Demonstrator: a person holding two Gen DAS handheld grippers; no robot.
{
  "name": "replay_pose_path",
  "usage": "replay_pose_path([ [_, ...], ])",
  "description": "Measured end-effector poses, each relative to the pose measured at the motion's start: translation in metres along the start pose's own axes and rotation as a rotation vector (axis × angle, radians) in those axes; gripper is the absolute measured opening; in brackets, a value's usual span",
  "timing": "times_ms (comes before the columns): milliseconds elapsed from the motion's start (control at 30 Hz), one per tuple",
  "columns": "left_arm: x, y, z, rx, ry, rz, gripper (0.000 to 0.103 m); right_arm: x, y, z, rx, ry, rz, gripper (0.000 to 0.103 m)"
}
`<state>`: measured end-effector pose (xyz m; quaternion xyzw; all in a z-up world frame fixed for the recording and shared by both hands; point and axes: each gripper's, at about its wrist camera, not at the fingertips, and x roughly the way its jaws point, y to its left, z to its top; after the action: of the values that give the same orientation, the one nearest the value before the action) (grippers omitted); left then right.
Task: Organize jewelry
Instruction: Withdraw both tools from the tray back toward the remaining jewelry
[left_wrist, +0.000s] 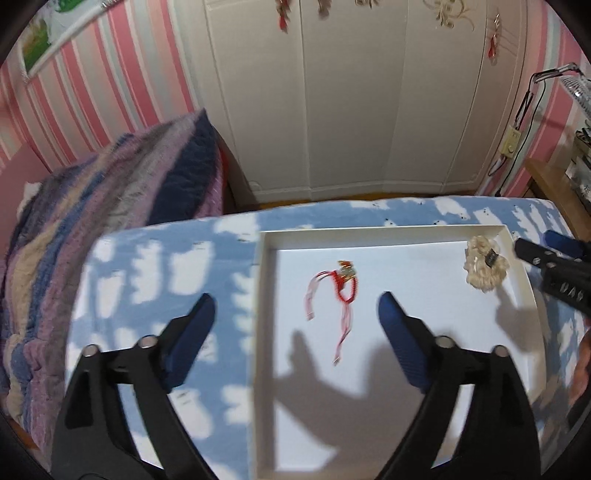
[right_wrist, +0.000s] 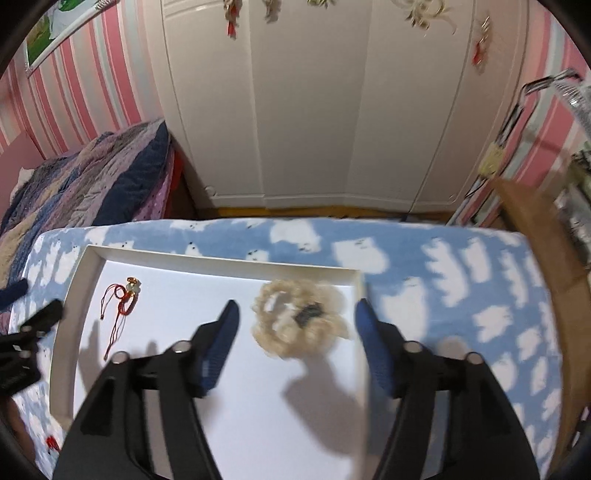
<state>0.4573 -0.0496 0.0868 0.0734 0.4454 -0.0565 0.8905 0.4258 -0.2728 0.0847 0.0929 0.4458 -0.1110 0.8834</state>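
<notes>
We see a shallow white cardboard tray (left_wrist: 263, 280) lying on a blue table cover printed with white bears (left_wrist: 155, 266), its low walls fencing a wide bare white floor. A red cord charm with gold beads (left_wrist: 341, 286) lies toward the tray's far left; a cream fluffy scrunchie with a dark clip (right_wrist: 301, 319) sits in the far right corner, close to both walls. Our left gripper (left_wrist: 295, 306) straddles the tray's left wall, fingers spread wide, holding nothing. Our right gripper (right_wrist: 297, 314) hangs over the scrunchie, its blue fingers (right_wrist: 223, 332) wide apart either side of it; whether they touch it is unclear.
</notes>
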Motion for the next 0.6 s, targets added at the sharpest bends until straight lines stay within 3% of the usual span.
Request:
replay_pose_path([
  [267, -0.086, 0.040, -0.062, 0.015, -0.061, 0.052, 0.100, -0.064, -0.033, -0.066, 0.015, 0.000, 0.035, 0.075],
  [333, -0.099, 0.049, -0.079, -0.004, -0.066, 0.043, 0.100, -0.075, -0.037, -0.081, 0.019, -0.014, 0.041, 0.088],
  [600, -0.134, 0.080, -0.143, -0.087, -0.060, -0.010, 0.100, -0.114, -0.055, -0.148, 0.011, -0.035, 0.034, 0.088],
])
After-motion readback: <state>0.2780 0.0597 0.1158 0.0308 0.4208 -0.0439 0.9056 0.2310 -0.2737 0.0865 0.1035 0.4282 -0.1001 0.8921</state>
